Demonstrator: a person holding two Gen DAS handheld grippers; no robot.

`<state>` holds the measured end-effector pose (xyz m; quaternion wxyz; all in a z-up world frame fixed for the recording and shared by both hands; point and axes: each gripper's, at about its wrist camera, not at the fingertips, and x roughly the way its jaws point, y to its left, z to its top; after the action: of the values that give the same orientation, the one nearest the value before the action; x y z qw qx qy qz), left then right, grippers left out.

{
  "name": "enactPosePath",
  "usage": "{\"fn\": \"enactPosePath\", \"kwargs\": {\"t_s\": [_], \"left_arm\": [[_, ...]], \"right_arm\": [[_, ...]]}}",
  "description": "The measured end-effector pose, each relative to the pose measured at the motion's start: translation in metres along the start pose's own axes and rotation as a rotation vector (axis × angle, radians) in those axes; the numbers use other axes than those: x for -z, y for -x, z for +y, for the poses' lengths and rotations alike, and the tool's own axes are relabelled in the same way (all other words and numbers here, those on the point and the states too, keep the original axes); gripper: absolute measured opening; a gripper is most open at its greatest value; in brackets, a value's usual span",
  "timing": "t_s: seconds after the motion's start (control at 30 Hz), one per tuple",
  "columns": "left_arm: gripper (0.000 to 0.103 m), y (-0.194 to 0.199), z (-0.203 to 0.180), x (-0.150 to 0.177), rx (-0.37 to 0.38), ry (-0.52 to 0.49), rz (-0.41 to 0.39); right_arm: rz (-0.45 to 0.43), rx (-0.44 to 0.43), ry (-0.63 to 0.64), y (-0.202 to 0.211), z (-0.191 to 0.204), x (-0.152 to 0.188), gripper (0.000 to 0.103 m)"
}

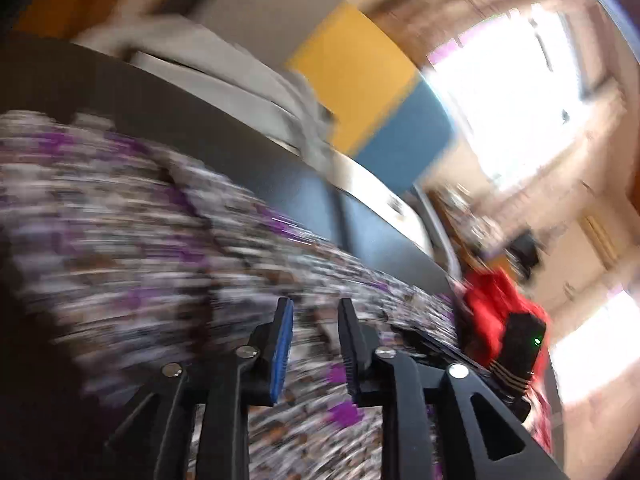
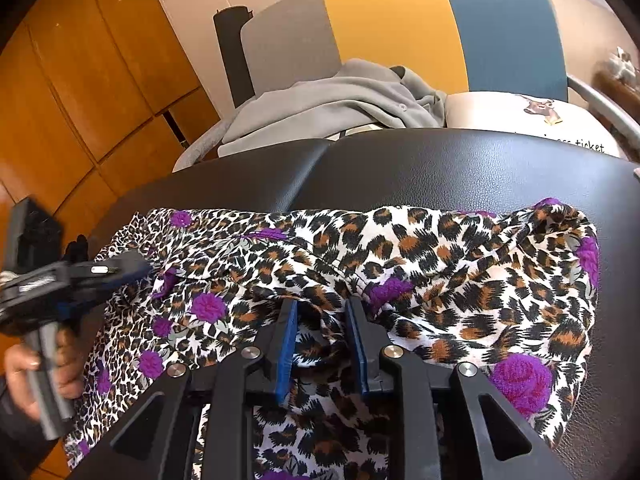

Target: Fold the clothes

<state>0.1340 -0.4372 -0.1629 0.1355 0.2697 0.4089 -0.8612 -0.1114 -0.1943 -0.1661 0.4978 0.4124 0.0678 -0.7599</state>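
Note:
A leopard-print garment with purple roses (image 2: 440, 264) lies crumpled on a black padded surface (image 2: 400, 168). My right gripper (image 2: 321, 303) points down at its middle. Its jaws stand apart, and a raised fold of the cloth sits between the fingertips without clearly being pinched. My left gripper (image 2: 136, 266) reaches in from the left, tips at the garment's left edge, with a hand (image 2: 24, 364) on its handle. In the blurred left wrist view, the left gripper (image 1: 315, 301) is open over the same garment (image 1: 140, 220), with nothing pinched between its fingers.
Behind the padded surface stands a chair with a grey, yellow and blue back (image 2: 384, 20). It holds a grey garment (image 2: 332, 108) and a white printed cushion (image 2: 520, 120). Wooden cupboards (image 2: 80, 80) fill the left. In the left wrist view something red (image 1: 492, 304) shows at the right.

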Motion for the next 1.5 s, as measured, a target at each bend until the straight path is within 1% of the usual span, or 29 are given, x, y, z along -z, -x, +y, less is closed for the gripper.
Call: {"fn": "enactPosePath", "kwargs": {"t_s": [0.03, 0.13, 0.17, 0.2, 0.27, 0.3, 0.37, 0.4, 0.53, 0.6, 0.63, 0.73, 0.8, 0.9, 1.03, 1.1, 1.13, 1.2, 1.23, 1.27, 1.33, 1.43, 1.5], "left_arm": [[0.025, 0.025, 0.015, 0.002, -0.054, 0.030, -0.033], [0.030, 0.093, 0.062, 0.000, -0.155, 0.148, -0.109], [0.033, 0.112, 0.075, -0.001, -0.171, 0.184, -0.130], [0.035, 0.131, 0.088, -0.002, -0.181, 0.223, -0.150], [0.045, 0.162, 0.115, -0.002, -0.141, 0.343, -0.174], [0.048, 0.172, 0.125, 0.000, -0.108, 0.396, -0.180], [0.053, 0.178, 0.141, 0.006, -0.042, 0.485, -0.182], [0.054, 0.179, 0.149, 0.009, -0.008, 0.530, -0.183], [0.056, 0.157, 0.168, 0.011, 0.116, 0.719, -0.183], [0.059, 0.146, 0.172, 0.010, 0.132, 0.775, -0.197], [0.061, 0.140, 0.175, 0.011, 0.121, 0.817, -0.204], [0.062, 0.125, 0.186, 0.016, 0.088, 0.946, -0.225], [0.063, 0.125, 0.190, 0.022, 0.088, 1.027, -0.263], [0.067, 0.122, 0.197, 0.027, 0.058, 1.120, -0.309], [0.068, 0.115, 0.204, 0.033, 0.002, 1.236, -0.370], [0.067, 0.112, 0.205, 0.034, -0.013, 1.268, -0.387], [0.064, 0.112, 0.204, 0.033, -0.022, 1.283, -0.390], [0.051, 0.111, 0.203, 0.033, -0.031, 1.303, -0.393], [0.031, 0.109, 0.203, 0.034, -0.027, 1.304, -0.392], [0.015, 0.108, 0.203, 0.036, -0.027, 1.302, -0.391], [0.011, 0.107, 0.199, 0.039, -0.023, 1.281, -0.404], [0.010, 0.110, 0.186, 0.034, -0.040, 1.194, -0.417], [0.010, 0.115, 0.174, 0.023, -0.047, 1.124, -0.432]], "right_arm": [[-0.001, -0.001, -0.001, 0.000, 0.000, 0.000, 0.025], [-0.002, 0.000, -0.001, 0.000, 0.001, 0.000, 0.026], [-0.003, 0.001, 0.000, 0.000, 0.001, 0.000, 0.026], [-0.003, 0.002, 0.001, 0.000, 0.001, 0.000, 0.026], [-0.005, 0.003, 0.001, 0.000, 0.001, 0.000, 0.026], [-0.005, 0.002, 0.000, -0.001, 0.001, 0.001, 0.026], [-0.006, 0.003, 0.000, 0.000, 0.001, 0.001, 0.026], [-0.006, 0.003, 0.000, 0.001, 0.001, 0.002, 0.026], [-0.006, -0.001, 0.004, 0.002, 0.002, 0.002, 0.028], [-0.006, -0.005, 0.007, 0.002, 0.002, 0.002, 0.030], [-0.006, -0.009, 0.008, 0.002, 0.002, 0.002, 0.031], [-0.007, -0.024, 0.007, 0.002, 0.001, 0.002, 0.035], [-0.008, -0.038, -0.001, 0.002, 0.000, 0.001, 0.036], [-0.010, -0.060, -0.014, 0.003, -0.002, 0.002, 0.039], [-0.012, -0.084, -0.016, 0.003, -0.001, 0.002, 0.045], [-0.012, -0.100, -0.013, 0.003, 0.000, 0.002, 0.051], [-0.012, -0.106, -0.011, 0.002, 0.000, 0.002, 0.053], [-0.012, -0.113, -0.008, 0.003, 0.001, 0.002, 0.056], [-0.012, -0.116, -0.006, 0.003, 0.002, 0.002, 0.057], [-0.013, -0.120, -0.006, 0.003, 0.002, 0.003, 0.058], [-0.014, -0.127, -0.006, 0.003, 0.002, 0.003, 0.059], [-0.015, -0.135, -0.010, 0.002, 0.001, 0.002, 0.061], [-0.015, -0.141, -0.012, 0.002, 0.001, 0.003, 0.061]]}}
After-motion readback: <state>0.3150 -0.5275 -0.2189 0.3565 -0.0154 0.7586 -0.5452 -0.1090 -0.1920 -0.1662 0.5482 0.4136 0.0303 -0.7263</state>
